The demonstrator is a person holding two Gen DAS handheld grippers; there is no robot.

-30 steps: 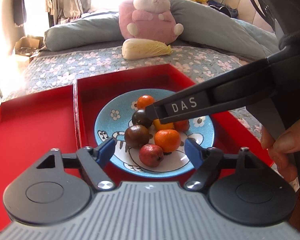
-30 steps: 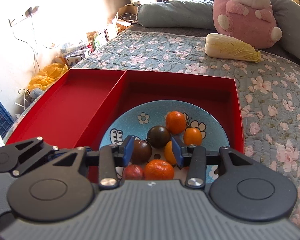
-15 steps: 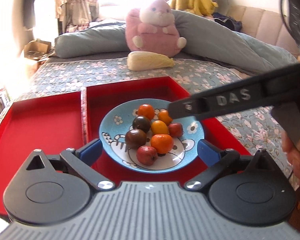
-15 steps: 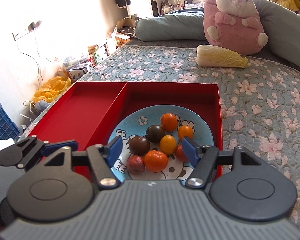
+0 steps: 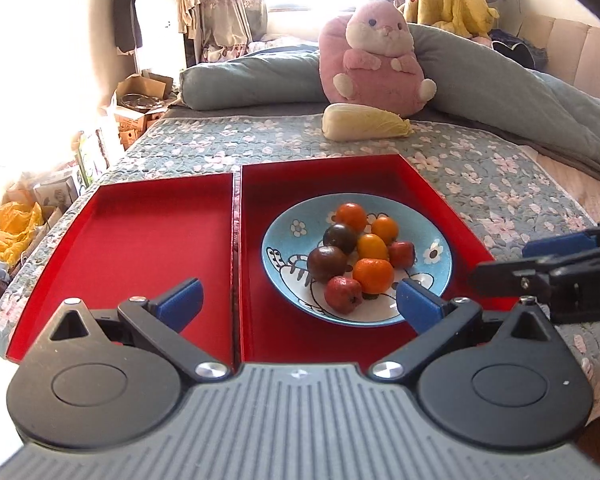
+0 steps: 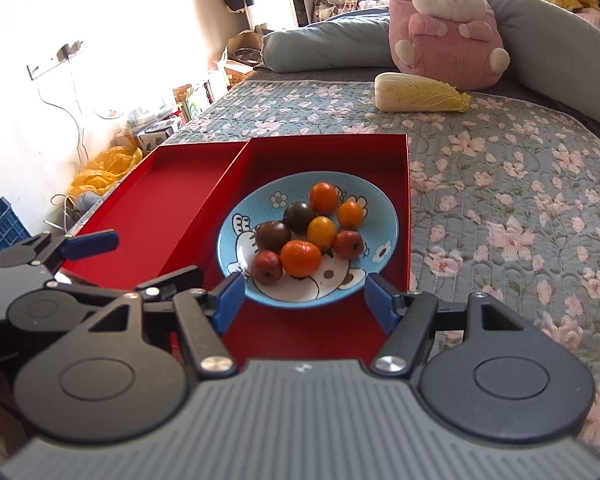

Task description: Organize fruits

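A blue patterned plate (image 5: 432,236) (image 6: 384,216) sits in the right compartment of a red two-part tray (image 5: 324,176) (image 6: 332,152). It holds several small fruits: orange ones (image 5: 373,276) (image 6: 301,258), dark brown ones (image 5: 327,264) (image 6: 273,236) and red ones (image 5: 343,294) (image 6: 267,267). The left compartment (image 5: 140,240) is bare. My left gripper (image 5: 298,302) is open and empty, near the tray's front edge. My right gripper (image 6: 304,296) is open and empty, just in front of the plate. Its fingers (image 5: 556,244) show at the right of the left wrist view.
The tray lies on a floral quilted bed (image 6: 500,184). A napa cabbage (image 5: 366,122) (image 6: 420,92) and a pink plush rabbit (image 5: 376,56) (image 6: 444,24) lie behind it, with grey-blue bolsters. Boxes and bags stand on the floor to the left (image 5: 20,228).
Both grippers have pulled back from the plate and opened wider. The right gripper has left the dark fruit and withdrawn to the right. The fruits stay on the plate.
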